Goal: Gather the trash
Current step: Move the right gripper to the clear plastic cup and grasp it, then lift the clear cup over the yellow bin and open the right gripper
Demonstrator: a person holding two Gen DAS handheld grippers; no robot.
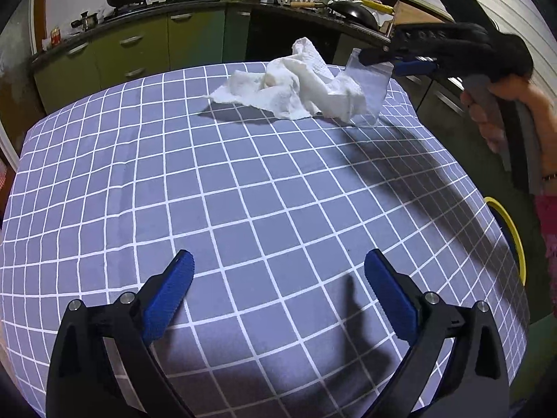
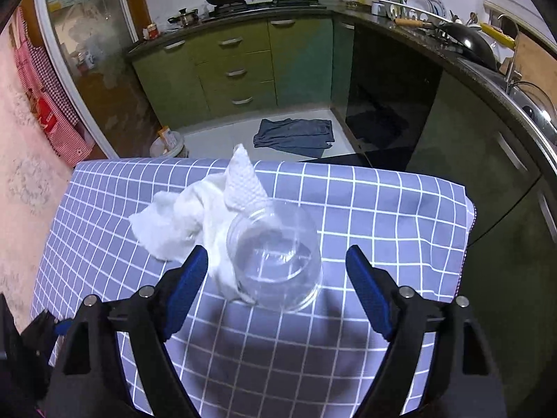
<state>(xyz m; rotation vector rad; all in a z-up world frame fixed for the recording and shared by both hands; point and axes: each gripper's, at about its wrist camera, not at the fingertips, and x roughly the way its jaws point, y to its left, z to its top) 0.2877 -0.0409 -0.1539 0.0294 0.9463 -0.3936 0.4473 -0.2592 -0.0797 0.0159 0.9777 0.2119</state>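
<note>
Trash lies on the checked tablecloth [image 1: 243,188]: a crumpled white paper towel [image 2: 181,219] near the cloth's far edge, and a clear plastic cup [image 2: 275,261] touching the towel's near right side. The right gripper [image 2: 276,268] hangs over the cup, jaws wide on either side, pads apart from it. The left gripper [image 1: 278,271] gapes wide over bare cloth, well apart from the towel.

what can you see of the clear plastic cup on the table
The clear plastic cup is see-through and empty, with a wide round mouth and a narrower base. It stands on the checked tablecloth near the table's far end, leaning slightly. The crumpled white paper towel presses against one side. The right gripper is open around it, not touching.
</note>
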